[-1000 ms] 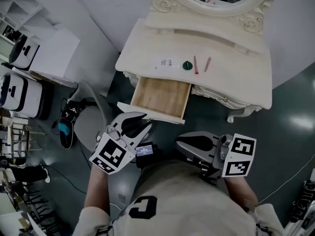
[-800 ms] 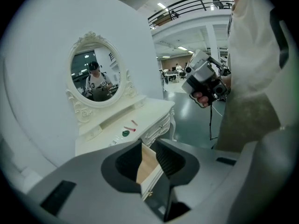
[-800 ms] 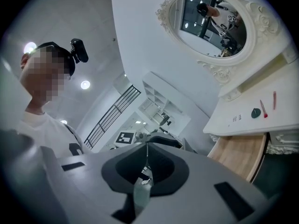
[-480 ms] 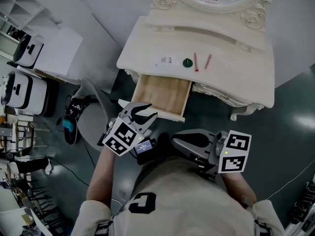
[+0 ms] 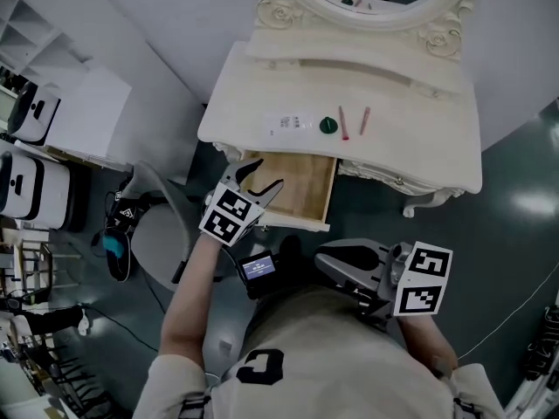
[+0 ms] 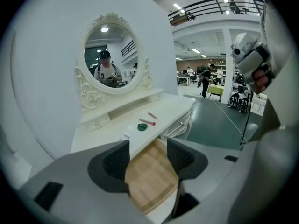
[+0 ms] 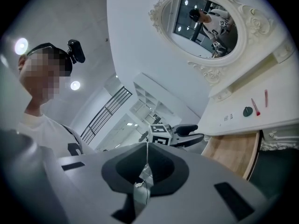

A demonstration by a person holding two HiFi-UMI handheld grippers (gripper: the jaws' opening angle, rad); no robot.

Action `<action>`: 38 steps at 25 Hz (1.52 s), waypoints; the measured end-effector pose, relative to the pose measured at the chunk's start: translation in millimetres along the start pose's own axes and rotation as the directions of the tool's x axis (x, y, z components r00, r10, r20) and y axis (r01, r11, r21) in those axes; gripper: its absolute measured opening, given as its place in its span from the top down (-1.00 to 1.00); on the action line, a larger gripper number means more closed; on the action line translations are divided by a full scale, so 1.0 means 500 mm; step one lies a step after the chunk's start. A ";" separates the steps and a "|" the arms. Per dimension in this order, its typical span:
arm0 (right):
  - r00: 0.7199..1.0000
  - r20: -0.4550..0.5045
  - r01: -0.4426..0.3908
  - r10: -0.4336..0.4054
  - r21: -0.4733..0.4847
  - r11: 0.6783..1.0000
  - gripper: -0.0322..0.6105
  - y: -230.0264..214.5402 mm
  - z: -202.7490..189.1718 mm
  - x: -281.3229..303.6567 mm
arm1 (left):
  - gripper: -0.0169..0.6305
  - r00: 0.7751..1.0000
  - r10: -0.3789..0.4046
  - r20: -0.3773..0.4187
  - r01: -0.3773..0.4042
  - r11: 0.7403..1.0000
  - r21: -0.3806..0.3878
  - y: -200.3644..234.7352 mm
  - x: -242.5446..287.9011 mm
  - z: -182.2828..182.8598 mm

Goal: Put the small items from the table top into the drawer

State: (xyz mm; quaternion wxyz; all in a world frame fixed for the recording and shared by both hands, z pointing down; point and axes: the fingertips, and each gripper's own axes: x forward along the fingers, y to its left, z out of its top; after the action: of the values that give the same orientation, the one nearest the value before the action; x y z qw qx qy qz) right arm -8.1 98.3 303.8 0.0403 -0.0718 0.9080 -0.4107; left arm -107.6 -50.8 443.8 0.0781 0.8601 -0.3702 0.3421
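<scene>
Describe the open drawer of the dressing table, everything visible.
The drawer stands pulled out from under the white dressing table's front, toward its left end. Inside is pale bare wood, floor and walls; the front panel is white. Nothing lies in the part that shows. The left gripper hangs over its near left corner, jaws just opening, nothing between them; whether it touches is unclear.

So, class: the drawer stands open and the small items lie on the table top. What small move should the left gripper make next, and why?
Probably reach the left gripper up and forward, past the drawer, toward the white card, the item nearest to it. Its jaws have just been opening, nothing is between them, and the drawer shows only bare wood.
</scene>
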 end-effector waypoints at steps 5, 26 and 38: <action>0.999 -0.029 0.037 -0.036 0.022 0.999 0.80 -0.027 0.004 0.068 | 0.05 1.000 -0.022 -0.007 0.022 1.000 -0.005 0.074 0.057 -0.018; 0.983 -0.095 0.165 -0.156 0.106 0.981 0.80 -0.117 0.025 0.237 | 0.02 0.978 -0.145 -0.150 0.141 0.989 -0.041 0.248 0.305 -0.122; 0.980 -0.105 0.181 -0.167 0.133 0.974 0.80 -0.135 0.028 0.251 | 0.02 0.973 -0.172 -0.156 0.154 0.981 -0.120 0.265 0.337 -0.155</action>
State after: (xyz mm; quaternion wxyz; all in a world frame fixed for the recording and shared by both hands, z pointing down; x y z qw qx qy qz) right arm -123.3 23.5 343.5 -0.0330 -0.1289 0.8675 -0.4793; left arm -157.4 -213.5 595.3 0.1823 0.8509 -0.3082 0.3843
